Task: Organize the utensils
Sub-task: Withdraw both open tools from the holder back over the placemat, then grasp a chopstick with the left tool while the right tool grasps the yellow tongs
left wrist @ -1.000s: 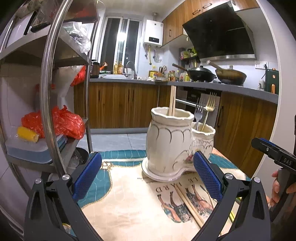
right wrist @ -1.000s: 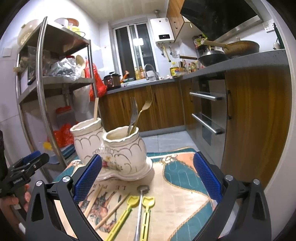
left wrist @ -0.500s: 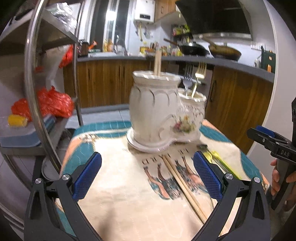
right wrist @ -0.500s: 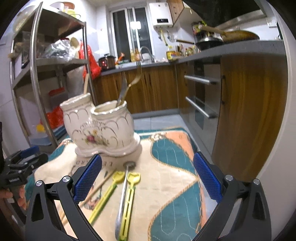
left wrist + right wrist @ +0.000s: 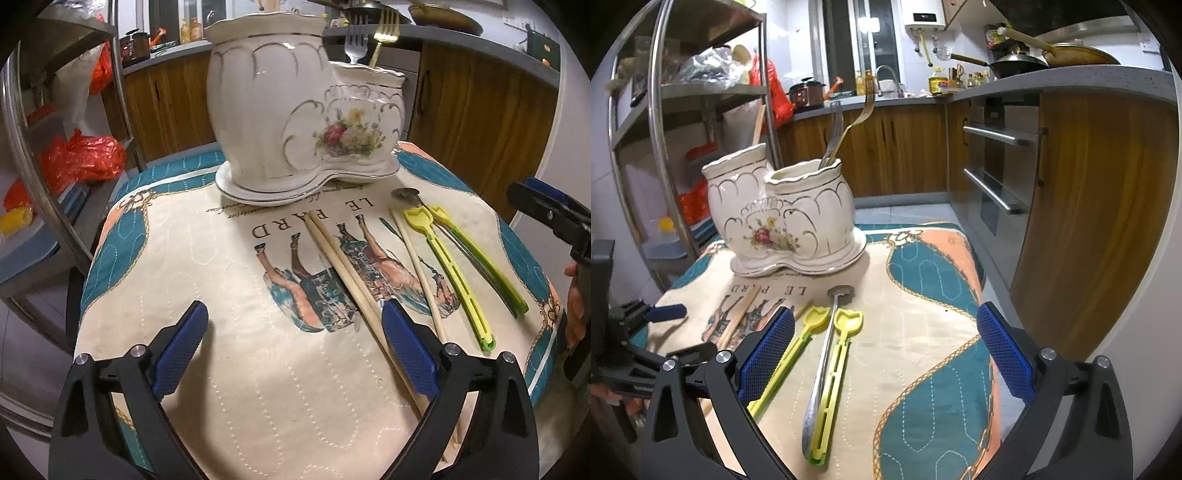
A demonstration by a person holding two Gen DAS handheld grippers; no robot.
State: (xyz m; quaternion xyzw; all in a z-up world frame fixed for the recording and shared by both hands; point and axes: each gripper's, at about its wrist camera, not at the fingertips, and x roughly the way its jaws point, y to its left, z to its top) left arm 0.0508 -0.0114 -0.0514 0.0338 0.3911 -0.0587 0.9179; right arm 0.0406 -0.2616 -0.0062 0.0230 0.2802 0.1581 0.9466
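A white ceramic double utensil holder (image 5: 295, 110) (image 5: 783, 218) stands at the far side of a printed mat (image 5: 258, 350); two forks (image 5: 369, 33) (image 5: 849, 125) stand in its smaller cup and a chopstick end (image 5: 758, 125) shows in the taller one. On the mat lie a pair of wooden chopsticks (image 5: 343, 266), a single chopstick (image 5: 417, 266), two yellow-green plastic utensils (image 5: 447, 269) (image 5: 838, 369) and a metal utensil (image 5: 822, 365). My left gripper (image 5: 291, 354) is open and empty above the mat, its right finger over the chopsticks. My right gripper (image 5: 886, 354) is open and empty, near the plastic utensils.
A metal shelf rack (image 5: 44, 155) (image 5: 665, 129) with red bags stands left of the table. Wooden kitchen cabinets (image 5: 1089, 203) and an oven (image 5: 993, 166) are behind and to the right. The mat's edges drop off at the right (image 5: 982, 288).
Both grippers have tilted down and moved closer to the mat, so the loose utensils now fill the views. Both stay open and empty.
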